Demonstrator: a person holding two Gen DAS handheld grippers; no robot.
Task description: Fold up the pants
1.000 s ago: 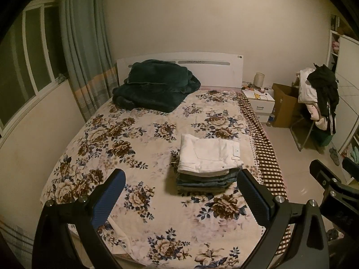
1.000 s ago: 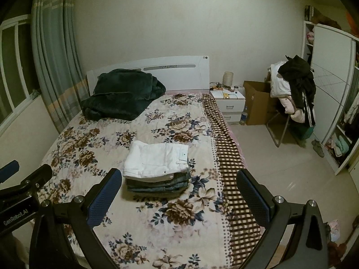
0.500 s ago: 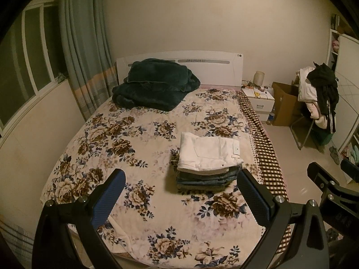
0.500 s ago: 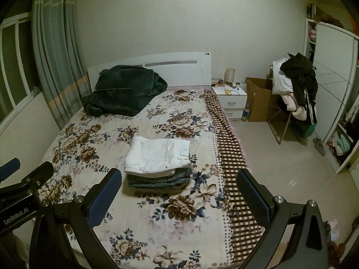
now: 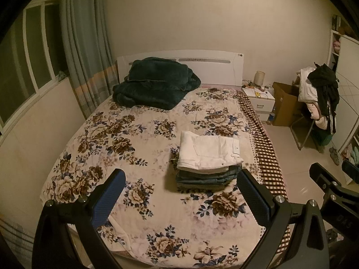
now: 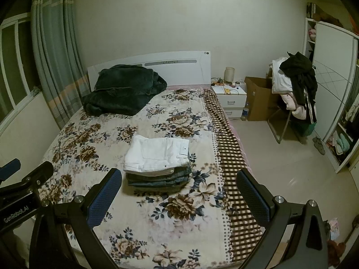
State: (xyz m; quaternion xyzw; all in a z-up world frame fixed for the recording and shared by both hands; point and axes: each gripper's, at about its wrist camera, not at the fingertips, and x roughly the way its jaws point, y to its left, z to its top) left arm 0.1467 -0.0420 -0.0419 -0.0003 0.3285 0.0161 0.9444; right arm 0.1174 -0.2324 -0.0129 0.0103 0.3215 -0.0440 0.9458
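You hold both grippers above the foot of the bed (image 5: 139, 139), well clear of the cloth. Your left gripper (image 5: 179, 192) has its jaws spread wide with nothing between them; your right gripper (image 6: 179, 192) has its jaws just as wide and just as bare. In the left view the right gripper's body shows at the lower right edge; in the right view the left gripper's body shows at the lower left.

The pants (image 5: 208, 152) lie folded on the floral bedspread, right of the bed's middle and near the checked border (image 6: 226, 148). The white pair (image 6: 157, 154) sits on top, with folded blue jeans (image 6: 159, 178) stacked under it. The stack is squared and flat.

At the head of the bed a dark green blanket (image 5: 154, 83) is heaped against the white headboard (image 5: 215, 67). Curtains (image 5: 85, 51) hang at the left by the window. To the right of the bed stand a nightstand (image 6: 231, 98), a cardboard box (image 6: 260, 98) and a chair (image 6: 296, 94) piled with clothes.
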